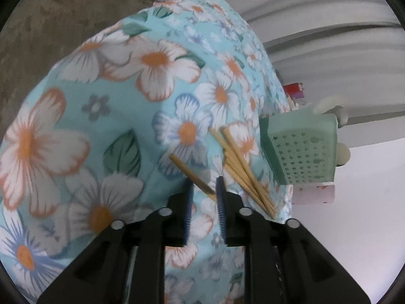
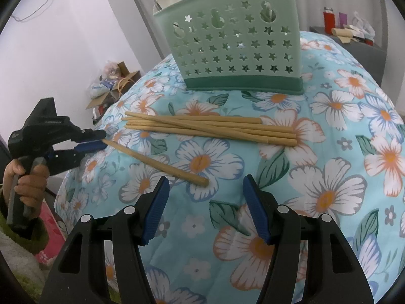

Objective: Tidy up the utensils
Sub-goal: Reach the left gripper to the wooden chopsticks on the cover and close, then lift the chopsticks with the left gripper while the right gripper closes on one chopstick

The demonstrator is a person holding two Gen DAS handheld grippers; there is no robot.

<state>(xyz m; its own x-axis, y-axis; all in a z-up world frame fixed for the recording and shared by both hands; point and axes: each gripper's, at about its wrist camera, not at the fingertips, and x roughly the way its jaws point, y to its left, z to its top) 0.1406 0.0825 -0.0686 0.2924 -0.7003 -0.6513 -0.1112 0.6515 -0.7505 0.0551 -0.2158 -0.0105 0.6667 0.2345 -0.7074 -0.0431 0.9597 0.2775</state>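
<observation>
A: So where are the chopsticks at rn?

B: One lone chopstick (image 2: 157, 161) lies apart from the rest, slanting across the floral cloth (image 2: 329, 177). Its thin end is right at the left gripper (image 2: 97, 140), its thick end near the right gripper (image 2: 205, 202). The other chopsticks (image 2: 210, 128), maybe five or six, are in a loose bundle a bit further back, btw the single one and the green utensil holder (image 2: 233, 48).

A: Left one got it yet?

B: Looks like it's about to. In the left wrist view the fingers are narrow, with the stick's thin end (image 1: 195, 177) between them, but I can't tell if the pads actually press on it; there's a visible gap. From the right wrist view the tip seems to meet the blue pad, too small to say more.

A: And the right?

B: Fingers wide, nothing between them, hovering over the cloth just short of the stick's thick end.

A: Progress overall?

B: Early, imo. Every chopstick I can see is on the cloth. Some pale handles poke up behind the holder's rim, so sth may already be inside, but I can't make out what. Left to do: grip this stick, carry it over to the holder, drop it in, then the whole bundle.
</observation>
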